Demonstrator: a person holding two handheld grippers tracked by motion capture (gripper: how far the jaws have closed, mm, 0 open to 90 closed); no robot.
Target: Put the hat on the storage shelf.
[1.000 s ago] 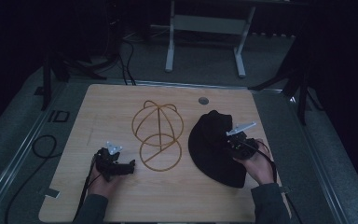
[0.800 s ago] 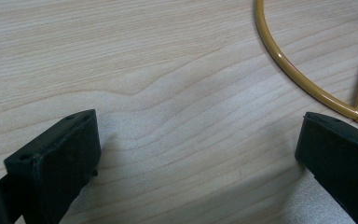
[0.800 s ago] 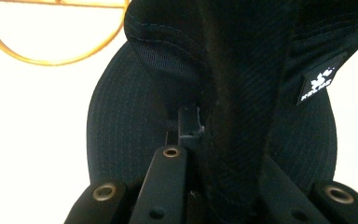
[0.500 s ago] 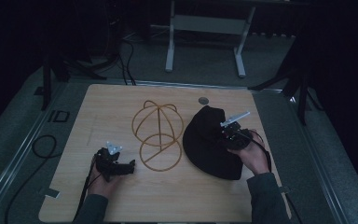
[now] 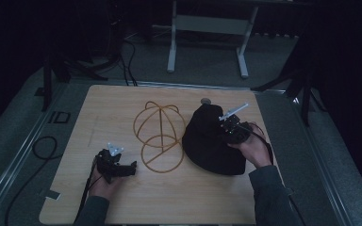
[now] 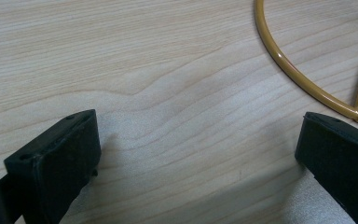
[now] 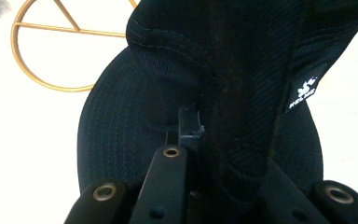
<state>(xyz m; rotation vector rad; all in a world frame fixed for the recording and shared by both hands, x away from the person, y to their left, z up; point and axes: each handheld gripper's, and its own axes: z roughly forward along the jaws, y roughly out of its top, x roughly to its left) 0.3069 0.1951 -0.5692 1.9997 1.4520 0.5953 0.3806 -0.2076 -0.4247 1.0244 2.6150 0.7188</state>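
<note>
- Cap (image 5: 212, 141): black, with a stitched brim, lying on the counter (image 5: 122, 101) just right of the gold wire stand (image 5: 160, 136). Its near edge almost touches the stand's base ring. In the right gripper view, a fold of the cap's fabric (image 7: 242, 93) rises between the jaws, and a small white label is sewn on one side.
- Right claw (image 5: 230, 126): clenched on that fold at the cap's top right part. The person's right hand (image 5: 252, 148) holds it from the side away from the stand. The pinch on loose cloth rather than on the brim looks chosen so the crown can be lifted and opened out.
- Wire stand: a dome of hoops on a flat ring with a cross bar, standing bare. It reads as a form shaped to carry a cap, which probably explains why the cap sits so near it.
- Left claw (image 5: 125, 167): released, jaws wide apart, low over bare wood to the stand's left and nearer the person. The base ring (image 6: 298, 77) curves past its far jaw without touching. It is likely parked there to steady the stand.
- Small round grey disc (image 5: 206, 100): on the counter beyond the cap, to the stand's right.
</note>
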